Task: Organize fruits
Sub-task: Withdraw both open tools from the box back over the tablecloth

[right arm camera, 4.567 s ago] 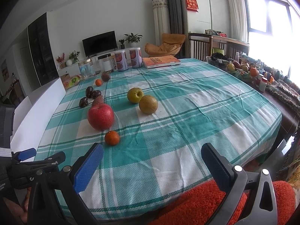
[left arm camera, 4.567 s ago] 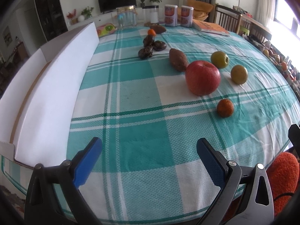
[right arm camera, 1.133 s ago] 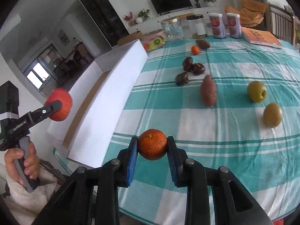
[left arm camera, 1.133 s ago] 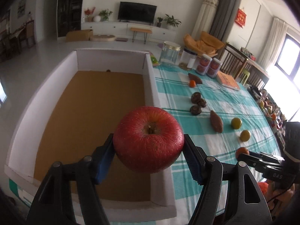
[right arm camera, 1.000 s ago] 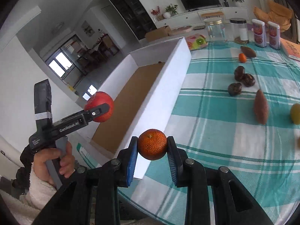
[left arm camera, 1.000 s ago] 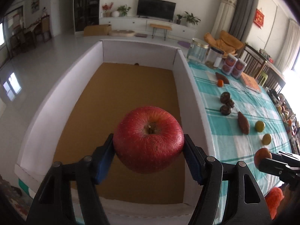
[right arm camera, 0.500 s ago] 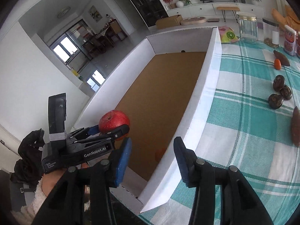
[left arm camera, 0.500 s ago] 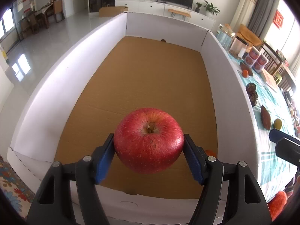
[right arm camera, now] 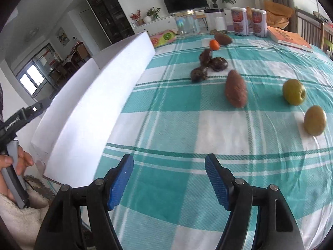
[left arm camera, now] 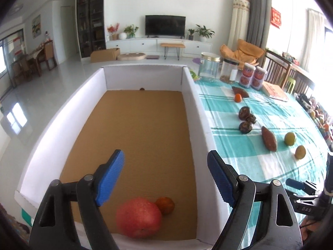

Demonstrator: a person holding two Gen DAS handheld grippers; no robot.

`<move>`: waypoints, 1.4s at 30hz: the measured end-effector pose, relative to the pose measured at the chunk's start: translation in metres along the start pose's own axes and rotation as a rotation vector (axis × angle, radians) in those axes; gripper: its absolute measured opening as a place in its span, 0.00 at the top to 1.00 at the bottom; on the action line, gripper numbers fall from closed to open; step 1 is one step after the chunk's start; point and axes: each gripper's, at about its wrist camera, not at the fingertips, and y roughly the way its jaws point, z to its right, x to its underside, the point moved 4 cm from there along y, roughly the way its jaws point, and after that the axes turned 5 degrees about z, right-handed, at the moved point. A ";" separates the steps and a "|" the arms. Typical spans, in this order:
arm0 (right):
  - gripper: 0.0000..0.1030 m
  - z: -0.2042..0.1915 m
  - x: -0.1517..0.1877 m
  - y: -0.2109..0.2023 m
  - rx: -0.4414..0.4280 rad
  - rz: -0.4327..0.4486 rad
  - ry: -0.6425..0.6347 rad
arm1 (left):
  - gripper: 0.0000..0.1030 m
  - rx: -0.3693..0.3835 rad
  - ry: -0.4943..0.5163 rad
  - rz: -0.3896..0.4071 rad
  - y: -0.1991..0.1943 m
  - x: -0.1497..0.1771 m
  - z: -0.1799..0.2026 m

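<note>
My left gripper (left arm camera: 165,174) is open and empty above the near end of the white-walled cardboard box (left arm camera: 145,125). A red apple (left arm camera: 138,217) and a small orange (left arm camera: 165,205) lie touching on the box floor below it. My right gripper (right arm camera: 169,179) is open and empty over the checked tablecloth (right arm camera: 208,129), right of the box wall (right arm camera: 100,95). On the cloth lie a sweet potato (right arm camera: 235,88), a green apple (right arm camera: 294,91), a yellow-green fruit (right arm camera: 314,120), three dark fruits (right arm camera: 208,64) and a small orange (right arm camera: 214,44).
At the table's far end stand a glass jar (right arm camera: 186,21), a second jar (right arm camera: 218,21), two cans (right arm camera: 248,21), a brown fruit (right arm camera: 223,39) and a book (right arm camera: 289,38). The left gripper's tip (right arm camera: 35,109) shows beside the box's near corner.
My left gripper opened and dropped the red apple into the box beside the orange. My right gripper, open after letting its orange go, swung back from the box to over the tablecloth.
</note>
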 end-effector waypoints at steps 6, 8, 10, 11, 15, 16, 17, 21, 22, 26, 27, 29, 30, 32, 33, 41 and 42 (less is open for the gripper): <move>0.31 0.050 0.019 -0.018 0.047 0.073 0.095 | 0.19 0.009 0.104 -0.042 0.022 0.007 0.041; 0.31 0.050 0.016 -0.024 0.059 0.114 0.089 | 0.19 0.006 0.111 -0.063 0.023 0.010 0.049; 0.30 0.048 0.017 -0.024 0.067 0.119 0.080 | 0.19 0.012 0.124 -0.055 0.017 0.012 0.057; 0.30 0.047 0.018 -0.021 0.069 0.111 0.079 | 0.19 0.017 0.132 -0.053 0.015 0.014 0.062; 0.30 0.049 0.021 -0.017 0.074 0.094 0.091 | 0.19 -0.002 0.168 -0.053 0.012 0.019 0.073; 0.30 0.050 0.022 -0.018 0.076 0.097 0.097 | 0.19 0.001 0.165 -0.058 0.011 0.020 0.074; 0.30 0.052 0.022 -0.019 0.075 0.100 0.105 | 0.19 0.002 0.166 -0.059 0.011 0.021 0.075; 0.30 0.058 0.024 -0.020 0.084 0.102 0.137 | 0.19 0.002 0.175 -0.066 0.008 0.024 0.077; 0.30 0.060 0.024 -0.020 0.086 0.102 0.141 | 0.19 0.002 0.175 -0.069 0.007 0.025 0.077; 0.30 0.059 0.024 -0.021 0.095 0.102 0.138 | 0.19 0.003 0.166 -0.075 0.002 0.029 0.076; 0.30 0.058 0.024 -0.020 0.100 0.100 0.134 | 0.19 0.004 0.166 -0.073 0.001 0.030 0.077; 0.29 0.056 0.024 -0.019 0.111 0.095 0.123 | 0.19 0.005 0.165 -0.068 0.001 0.030 0.077; 0.29 0.055 0.024 -0.019 0.115 0.094 0.117 | 0.19 0.003 0.163 -0.063 0.000 0.029 0.077; 0.29 0.054 0.025 -0.020 0.129 0.096 0.106 | 0.19 -0.019 0.158 -0.036 -0.004 0.025 0.076; 0.29 0.054 0.024 -0.021 0.137 0.099 0.103 | 0.19 -0.040 0.148 -0.007 -0.010 0.022 0.077; 0.28 0.059 0.023 -0.031 0.164 0.137 0.120 | 0.12 0.063 0.123 0.192 -0.061 0.001 0.121; 0.28 0.061 0.023 -0.033 0.170 0.146 0.127 | 0.12 0.109 0.114 0.172 -0.059 0.004 0.131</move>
